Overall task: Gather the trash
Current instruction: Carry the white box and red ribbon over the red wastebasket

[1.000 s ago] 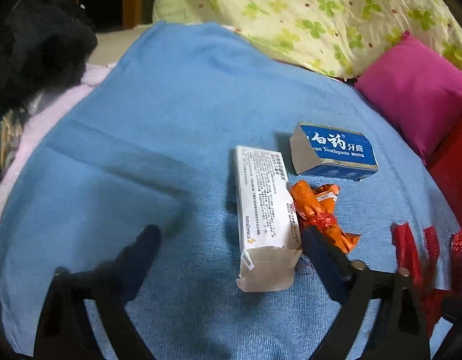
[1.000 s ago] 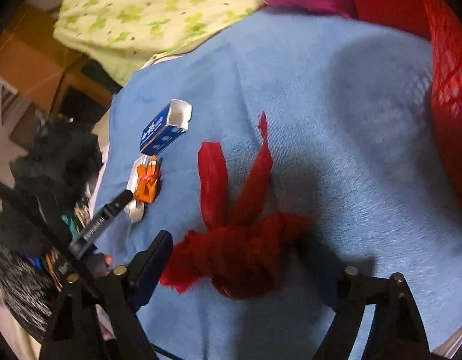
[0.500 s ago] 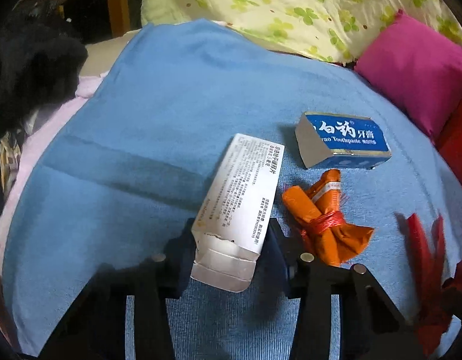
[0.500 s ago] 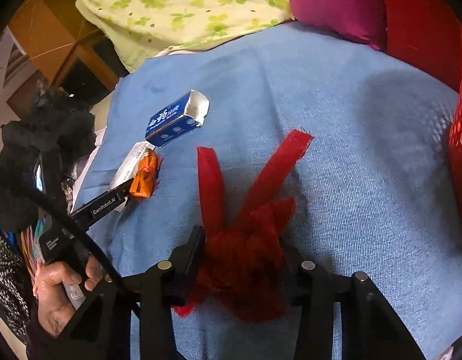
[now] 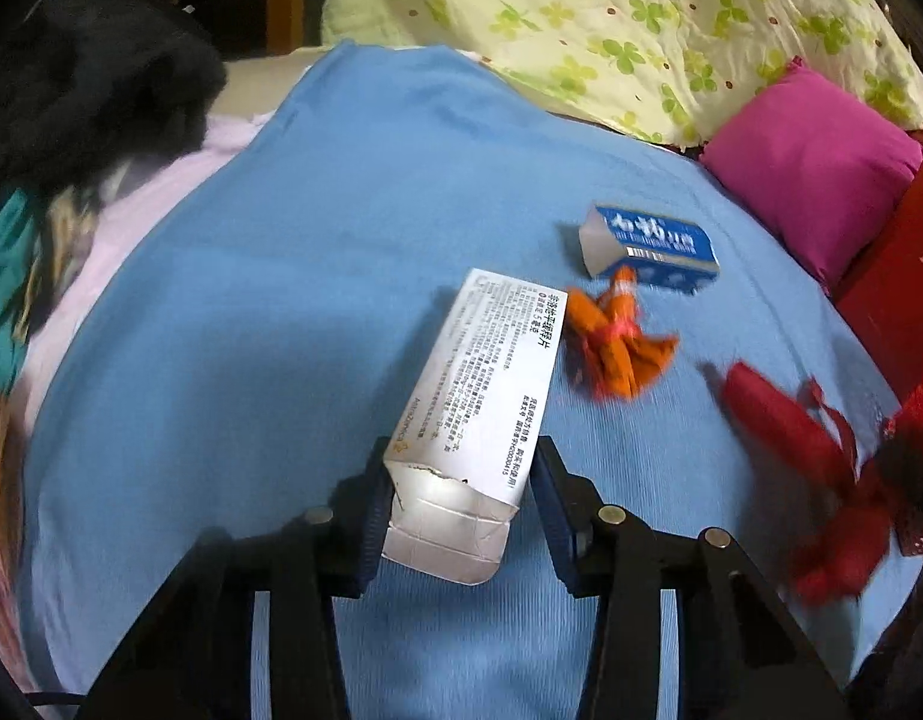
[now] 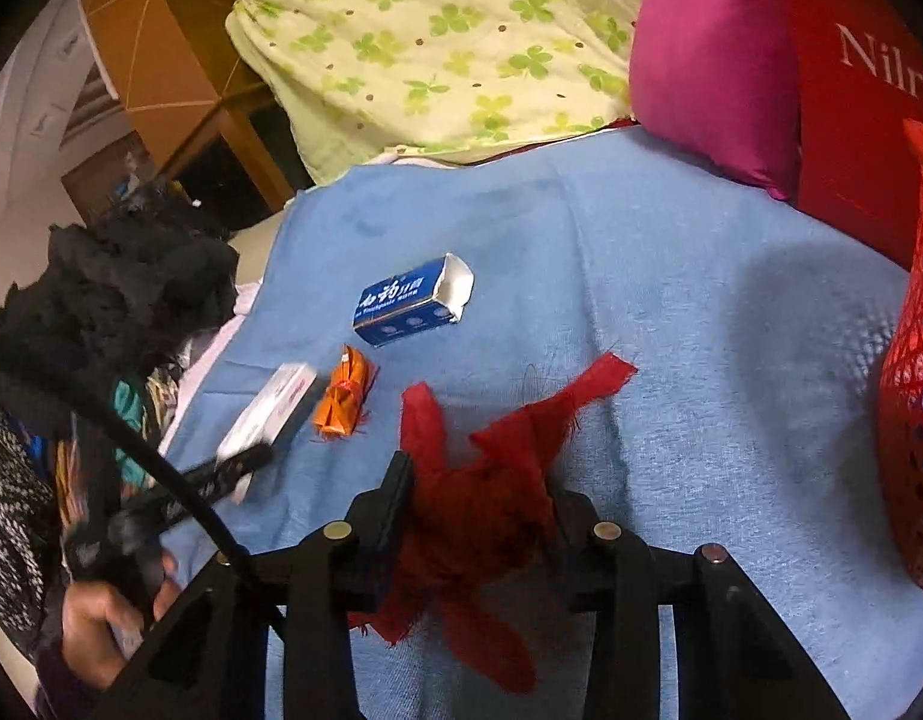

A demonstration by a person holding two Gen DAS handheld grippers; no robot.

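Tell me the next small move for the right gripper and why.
Probably carry the red cloth scrap rightward to the red mesh basket and drop it in: the right gripper is shut on it, and the basket stands to its right.

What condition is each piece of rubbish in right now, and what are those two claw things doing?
White carton: torn open, clamped in the left gripper.
Red cloth scrap: bunched, clamped in the right gripper.
Blue toothpaste box: lying flat, end flap open.
Orange wrapper: crumpled, tied, untouched.
Red mesh basket: upright.
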